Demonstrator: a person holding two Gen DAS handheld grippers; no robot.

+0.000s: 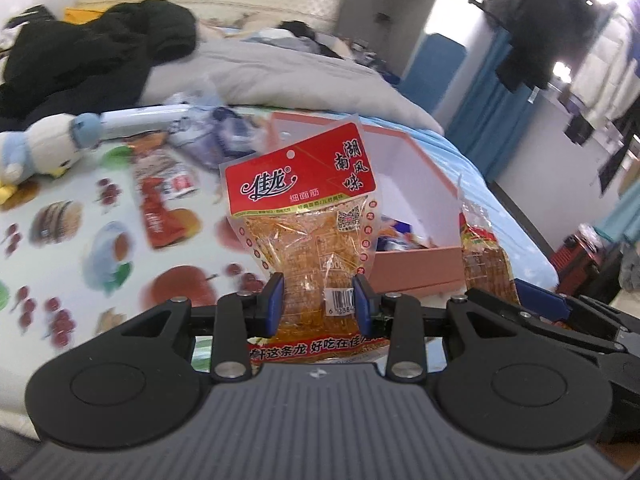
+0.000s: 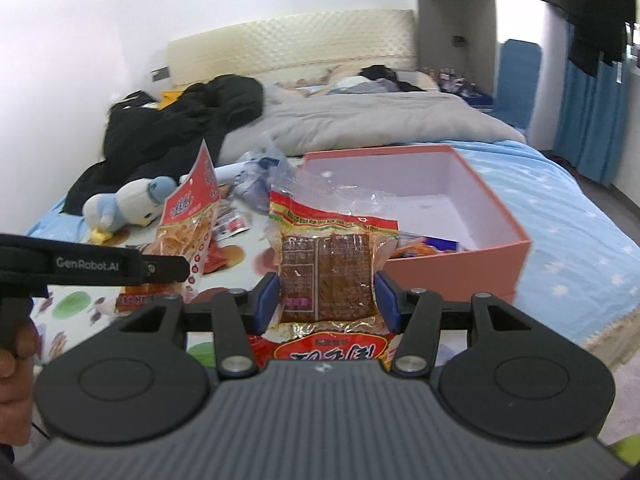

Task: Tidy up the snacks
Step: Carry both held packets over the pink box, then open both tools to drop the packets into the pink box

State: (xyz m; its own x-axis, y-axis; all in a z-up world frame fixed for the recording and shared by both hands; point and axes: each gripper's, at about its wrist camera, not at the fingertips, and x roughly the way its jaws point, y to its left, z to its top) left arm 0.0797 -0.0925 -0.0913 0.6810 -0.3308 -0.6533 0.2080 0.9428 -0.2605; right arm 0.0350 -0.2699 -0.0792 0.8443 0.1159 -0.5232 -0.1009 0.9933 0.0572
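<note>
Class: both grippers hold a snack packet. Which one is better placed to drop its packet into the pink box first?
Right, probably. The right gripper and its brown packet sit nearer the pink box; the left gripper lies beyond it.

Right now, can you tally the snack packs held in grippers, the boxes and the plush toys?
Snack packs held: 2, the orange snack pack in the left gripper and the brown snack pack in the right gripper
Boxes: 1, the pink box
Plush toys: 1, the plush toy
Total: 4
</note>
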